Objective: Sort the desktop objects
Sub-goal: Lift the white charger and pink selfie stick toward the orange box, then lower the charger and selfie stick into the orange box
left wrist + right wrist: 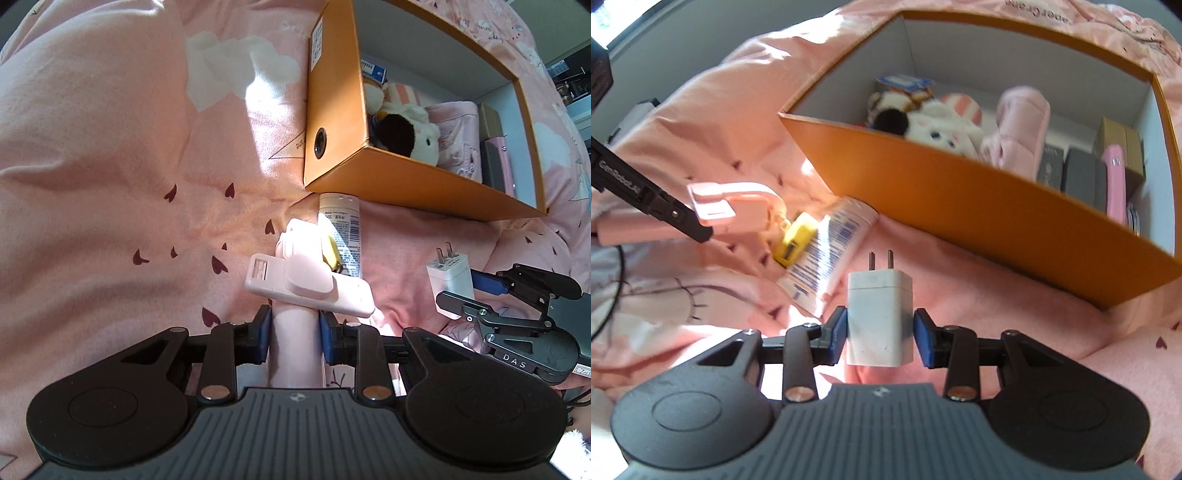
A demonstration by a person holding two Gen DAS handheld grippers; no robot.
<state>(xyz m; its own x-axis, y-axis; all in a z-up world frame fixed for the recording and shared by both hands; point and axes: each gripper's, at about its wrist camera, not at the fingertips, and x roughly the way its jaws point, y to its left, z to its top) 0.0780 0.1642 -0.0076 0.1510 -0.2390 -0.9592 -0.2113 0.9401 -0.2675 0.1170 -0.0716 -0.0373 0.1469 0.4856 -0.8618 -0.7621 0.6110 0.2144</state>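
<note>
Left claw (291, 334): clamped on the stem of a pink gadget (308, 290), lower centre of the left wrist view.
Right claw (880, 341): blue pads pressed to both sides of a white charger (880, 314), prongs pointing away, lower centre of the right wrist view.
Between them: a white tube (827, 254) and a small yellow object (798, 238) lie on the pink bedspread (92, 166).
Beyond: an orange box (960, 199), upper right, holds a plush toy (938, 129), pink cloth and small cases.

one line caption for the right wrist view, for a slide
Right gripper grips a white charger above pink bedding, near an orange box.
</note>
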